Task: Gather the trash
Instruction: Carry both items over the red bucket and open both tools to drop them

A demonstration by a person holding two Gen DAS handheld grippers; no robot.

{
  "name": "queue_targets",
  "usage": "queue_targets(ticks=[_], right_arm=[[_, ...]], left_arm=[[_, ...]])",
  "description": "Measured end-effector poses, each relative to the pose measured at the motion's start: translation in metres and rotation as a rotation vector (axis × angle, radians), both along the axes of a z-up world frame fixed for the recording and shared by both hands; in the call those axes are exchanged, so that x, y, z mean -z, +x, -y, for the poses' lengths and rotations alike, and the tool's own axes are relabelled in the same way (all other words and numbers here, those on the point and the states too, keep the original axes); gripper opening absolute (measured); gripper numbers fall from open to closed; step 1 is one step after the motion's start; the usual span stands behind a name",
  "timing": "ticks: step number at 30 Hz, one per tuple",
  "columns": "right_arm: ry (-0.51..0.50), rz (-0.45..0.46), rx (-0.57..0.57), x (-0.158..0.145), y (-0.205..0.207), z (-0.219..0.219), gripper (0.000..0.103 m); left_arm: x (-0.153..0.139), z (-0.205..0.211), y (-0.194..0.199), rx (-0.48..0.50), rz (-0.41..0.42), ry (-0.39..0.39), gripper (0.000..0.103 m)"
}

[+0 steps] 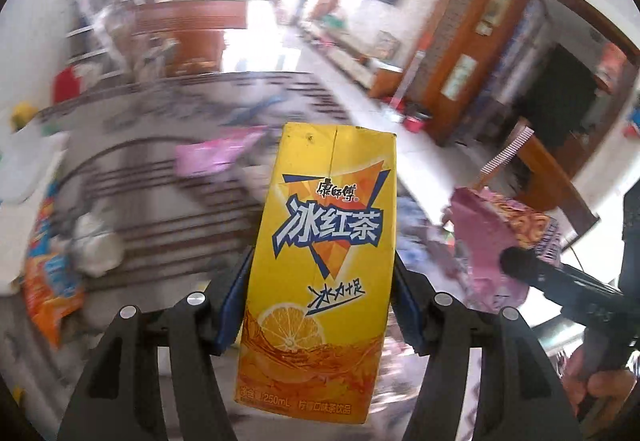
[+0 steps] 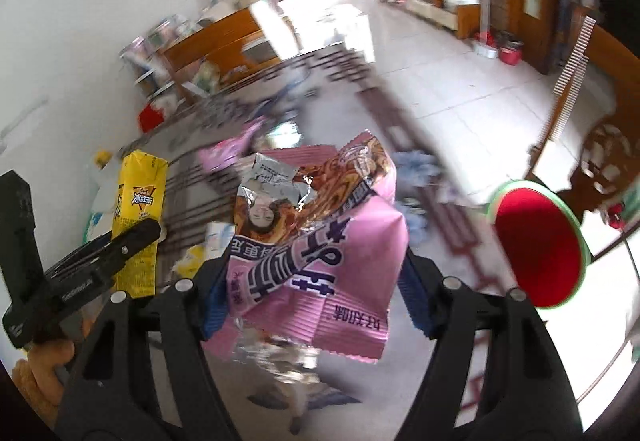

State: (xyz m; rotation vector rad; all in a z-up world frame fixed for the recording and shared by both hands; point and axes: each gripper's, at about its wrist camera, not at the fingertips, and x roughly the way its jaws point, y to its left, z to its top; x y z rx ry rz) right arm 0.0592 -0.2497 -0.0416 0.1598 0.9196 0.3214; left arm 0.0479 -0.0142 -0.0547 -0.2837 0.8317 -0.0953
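Observation:
My left gripper is shut on a yellow iced-tea carton; its blue pads press both sides and the carton stands upright above the table. In the right wrist view, my right gripper is shut on a crumpled pink snack wrapper with a silver lining, held off the surface. The two grippers are side by side: the wrapper shows at the right of the left wrist view, and the carton at the left of the right wrist view.
Below lies a table with a striped cloth, blurred. On it are an orange snack bag, crumpled white paper and another pink wrapper. A red round watermelon-rimmed object and a wooden chair stand at right.

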Motion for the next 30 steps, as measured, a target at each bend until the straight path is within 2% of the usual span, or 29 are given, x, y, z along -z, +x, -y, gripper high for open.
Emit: queue_targets(ticks=[7,10,16,21,24,25,27,30], right_arm=[[-0.012,-0.013,0.2,0.006,0.007,0.107,0.07],[-0.01,-0.033,0.251,0.013,0.013,0.149,0.07],[0.002,-0.085,0.292,0.035,0.031,0.211,0.07],[0.01,-0.126,0.277,0.052,0.05,0.246,0.07],[0.038,-0.152,0.26,0.06,0.06,0.26,0.089],[0.054,-0.16,0.261,0.063,0.063,0.265,0.092],[0.078,-0.17,0.27,0.066,0.067,0.273,0.094],[0.094,-0.186,0.282,0.069,0.071,0.282,0.095]], left_arm=[[-0.001,0.104,0.03,0.177,-0.001,-0.038,0.059],[0.0,0.144,0.037,0.218,-0.018,-0.056,0.059],[0.02,0.229,0.066,0.298,-0.078,-0.059,0.059],[0.035,0.278,0.089,0.339,-0.109,-0.037,0.06],[0.044,0.298,0.101,0.348,-0.13,-0.031,0.061],[0.046,0.303,0.105,0.347,-0.136,-0.027,0.062],[0.049,0.307,0.11,0.334,-0.147,-0.016,0.075],[0.05,0.307,0.11,0.317,-0.15,-0.027,0.082]])
